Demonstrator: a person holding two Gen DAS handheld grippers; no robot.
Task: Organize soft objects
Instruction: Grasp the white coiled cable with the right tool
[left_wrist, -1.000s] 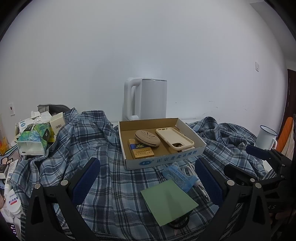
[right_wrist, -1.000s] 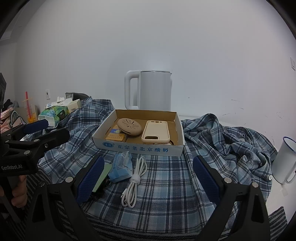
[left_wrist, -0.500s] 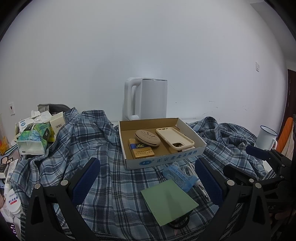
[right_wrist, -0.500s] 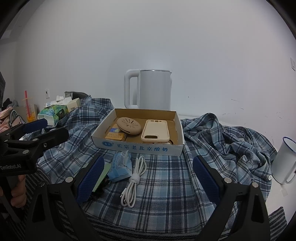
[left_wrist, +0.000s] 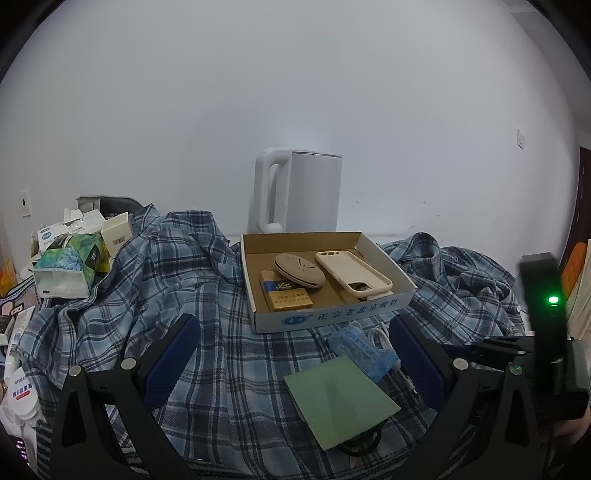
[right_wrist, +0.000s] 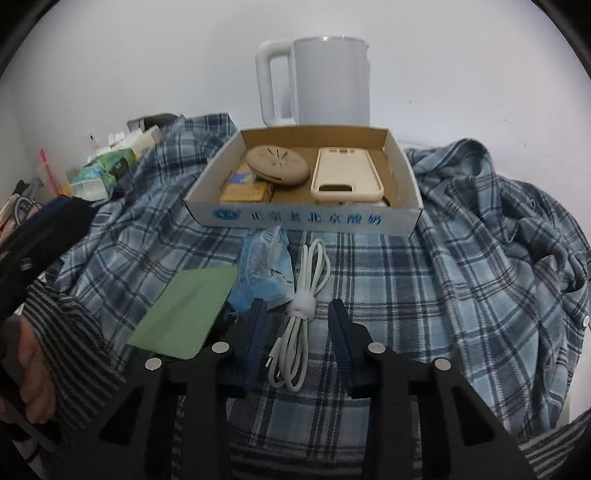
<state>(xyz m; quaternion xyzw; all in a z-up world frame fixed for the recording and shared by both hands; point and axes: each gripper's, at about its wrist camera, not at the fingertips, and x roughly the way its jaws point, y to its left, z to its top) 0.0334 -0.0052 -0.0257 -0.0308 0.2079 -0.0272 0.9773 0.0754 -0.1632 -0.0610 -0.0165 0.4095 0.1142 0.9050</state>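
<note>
Right gripper (right_wrist: 297, 338) low over the plaid shirt (right_wrist: 461, 266), jaws part-closed and straddling the white cable (right_wrist: 303, 306), pads not touching it. Cable lies just in front of the box (right_wrist: 306, 218), beside a blue packet (right_wrist: 264, 275). Left gripper (left_wrist: 295, 354) hovers, jaws wide apart, holding nothing.

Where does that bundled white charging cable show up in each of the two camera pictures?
Left wrist view: the bundled white charging cable is low and right of centre, mostly hidden behind the blue packet.
Right wrist view: it lies in full view at centre, between the fingers of the right hand-held gripper.
Shared landmark: the shallow cardboard box just behind the cable.
</note>
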